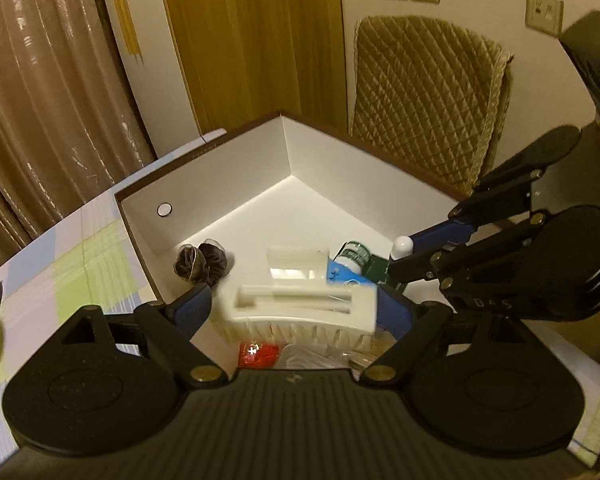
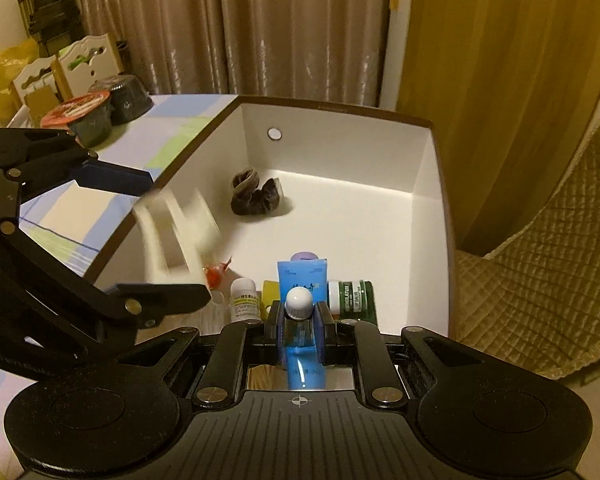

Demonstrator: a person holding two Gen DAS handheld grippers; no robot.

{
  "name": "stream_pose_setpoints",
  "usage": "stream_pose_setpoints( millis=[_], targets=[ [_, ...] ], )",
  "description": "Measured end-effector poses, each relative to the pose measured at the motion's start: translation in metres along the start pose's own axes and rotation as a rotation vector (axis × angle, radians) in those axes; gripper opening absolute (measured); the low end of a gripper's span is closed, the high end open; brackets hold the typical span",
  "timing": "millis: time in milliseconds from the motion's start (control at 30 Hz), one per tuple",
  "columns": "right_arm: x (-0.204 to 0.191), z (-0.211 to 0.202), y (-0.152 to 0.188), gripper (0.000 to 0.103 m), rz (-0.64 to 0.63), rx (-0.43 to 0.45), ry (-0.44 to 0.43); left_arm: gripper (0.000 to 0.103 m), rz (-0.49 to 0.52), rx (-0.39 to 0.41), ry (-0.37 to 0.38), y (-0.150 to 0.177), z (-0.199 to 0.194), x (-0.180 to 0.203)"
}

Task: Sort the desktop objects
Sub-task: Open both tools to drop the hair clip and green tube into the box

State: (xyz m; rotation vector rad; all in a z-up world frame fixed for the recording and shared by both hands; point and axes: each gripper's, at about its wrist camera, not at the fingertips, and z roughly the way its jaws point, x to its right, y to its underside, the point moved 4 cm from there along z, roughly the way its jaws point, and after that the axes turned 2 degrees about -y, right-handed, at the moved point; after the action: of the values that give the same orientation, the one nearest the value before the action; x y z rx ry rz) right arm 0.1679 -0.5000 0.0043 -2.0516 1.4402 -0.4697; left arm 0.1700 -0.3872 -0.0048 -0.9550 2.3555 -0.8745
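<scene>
Placement step: left gripper (image 1: 296,312) holds the white brush (image 1: 300,312), right gripper (image 2: 299,330) clamps a blue bottle (image 2: 299,320); lower both into the box (image 2: 340,216) ahead, then release.

White box (image 2: 428,184) brown-rimmed, dark brown scrunchie (image 2: 256,192), pastel plaid tablecloth (image 1: 80,256), white brush (image 1: 300,312)

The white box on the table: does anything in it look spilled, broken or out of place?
Nothing looks spilled or broken. The white box holds a dark scrunchie alone near the back and small containers crowded at the front. The left gripper holds a white brush over it; the right gripper holds a small white-capped bottle.
</scene>
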Motion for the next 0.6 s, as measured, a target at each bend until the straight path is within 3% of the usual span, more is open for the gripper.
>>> stream_pose_setpoints(
  millis=[100,600],
  targets=[
    [0.004,0.007,-0.003,0.014,0.003,-0.01,-0.012,0.093,0.005,-0.002,-0.007,0.001,0.004,-0.001],
    [0.006,0.018,-0.014,0.014,0.015,0.018,-0.02,0.094,-0.017,0.028,-0.047,-0.002,-0.005,-0.011]
  ],
)
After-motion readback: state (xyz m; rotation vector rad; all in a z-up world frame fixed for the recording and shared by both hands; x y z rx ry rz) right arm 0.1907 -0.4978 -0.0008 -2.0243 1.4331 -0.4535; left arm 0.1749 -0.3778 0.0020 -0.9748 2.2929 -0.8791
